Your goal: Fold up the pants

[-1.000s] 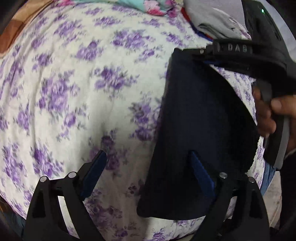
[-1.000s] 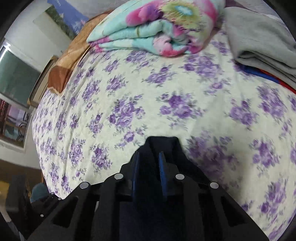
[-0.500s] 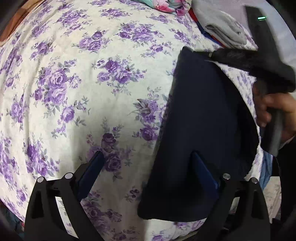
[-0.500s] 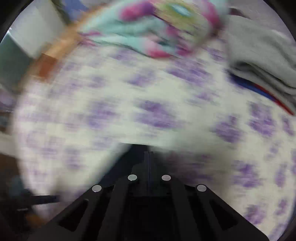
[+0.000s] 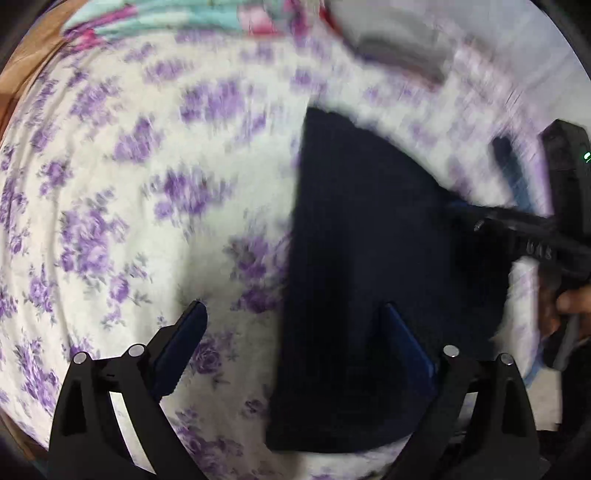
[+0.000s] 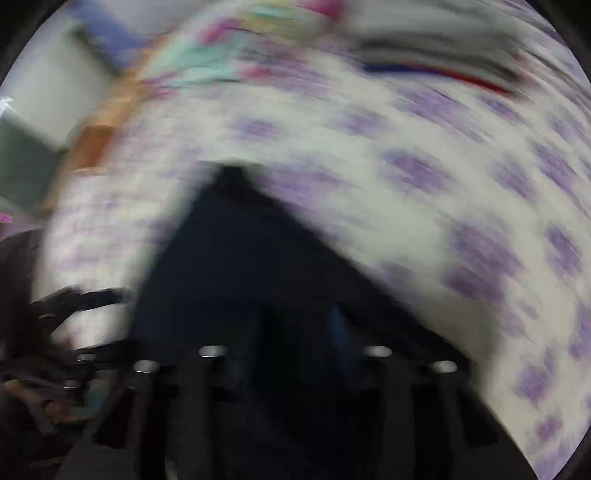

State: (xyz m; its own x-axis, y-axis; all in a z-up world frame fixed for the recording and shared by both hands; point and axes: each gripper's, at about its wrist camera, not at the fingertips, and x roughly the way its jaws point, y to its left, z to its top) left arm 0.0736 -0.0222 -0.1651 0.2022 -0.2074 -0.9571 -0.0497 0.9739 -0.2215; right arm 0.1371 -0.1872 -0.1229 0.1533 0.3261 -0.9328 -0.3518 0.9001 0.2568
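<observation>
The dark navy pants (image 5: 369,258) lie folded in a tall narrow shape on the floral bedsheet (image 5: 147,184). My left gripper (image 5: 291,325) is open, its right finger over the pants' near end, its left finger over bare sheet. My right gripper (image 5: 491,225) shows at the pants' right edge in the left wrist view. In the blurred right wrist view the pants (image 6: 240,277) fill the space ahead of my right gripper (image 6: 295,332), whose fingers stand apart.
A folded pink and teal blanket (image 5: 166,22) lies at the far end of the bed, with a pile of grey clothes (image 5: 388,37) to its right. The bed's edge runs along the right and near side.
My right gripper has let go of the pants' far corner, opened and swung back to their right edge. Both views now blur with motion. My left gripper stays open.
</observation>
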